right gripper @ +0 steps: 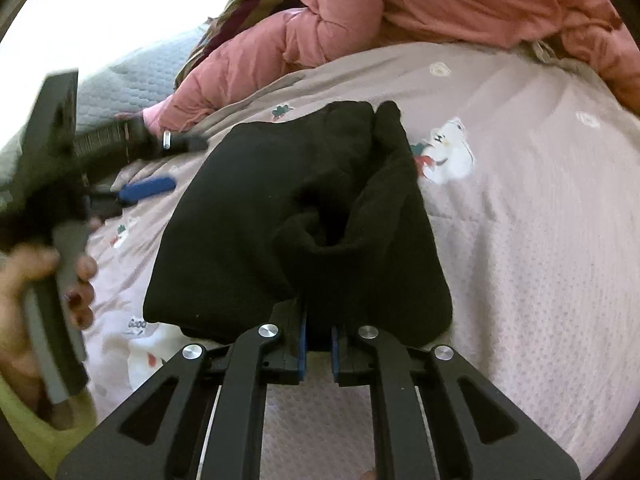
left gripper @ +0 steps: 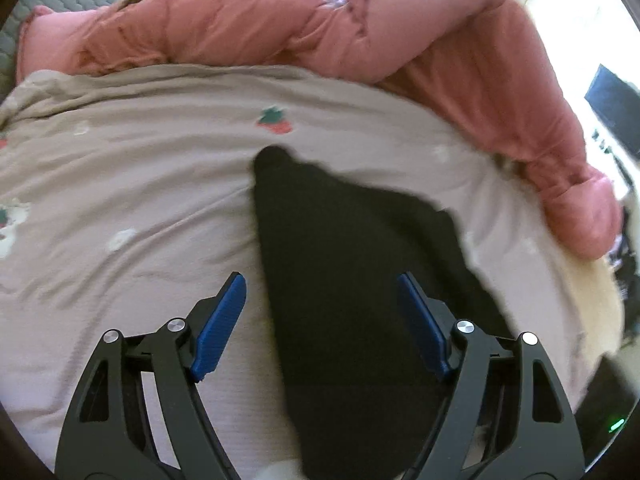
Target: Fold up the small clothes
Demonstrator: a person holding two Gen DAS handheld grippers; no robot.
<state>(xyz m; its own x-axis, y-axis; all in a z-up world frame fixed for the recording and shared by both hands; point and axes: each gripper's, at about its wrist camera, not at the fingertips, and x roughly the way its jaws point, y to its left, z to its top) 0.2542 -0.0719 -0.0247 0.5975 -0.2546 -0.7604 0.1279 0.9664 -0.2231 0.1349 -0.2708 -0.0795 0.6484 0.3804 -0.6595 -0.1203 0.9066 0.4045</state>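
A black garment (right gripper: 256, 208), folded into a thick bundle, lies on a pale bed sheet (right gripper: 520, 220) with small prints. In the right wrist view my right gripper (right gripper: 319, 336) is at the bundle's near edge, its blue pads close together with black cloth pinched between them. In the left wrist view my left gripper (left gripper: 321, 276) stands open above the same black garment (left gripper: 352, 280), which lies between and under the wide-apart blue pads (left gripper: 222, 320) without touching them. The right wrist view also shows the left gripper (right gripper: 190, 162) beside the bundle's left edge, held by a hand (right gripper: 24, 300).
A pink puffy jacket (left gripper: 280, 28) lies heaped along the far side of the sheet and curves down its right side. Behind it are a striped cloth (right gripper: 248, 4) and a grey quilted surface (right gripper: 132, 76). A cream fleecy edge (left gripper: 592, 300) borders the sheet at the right.
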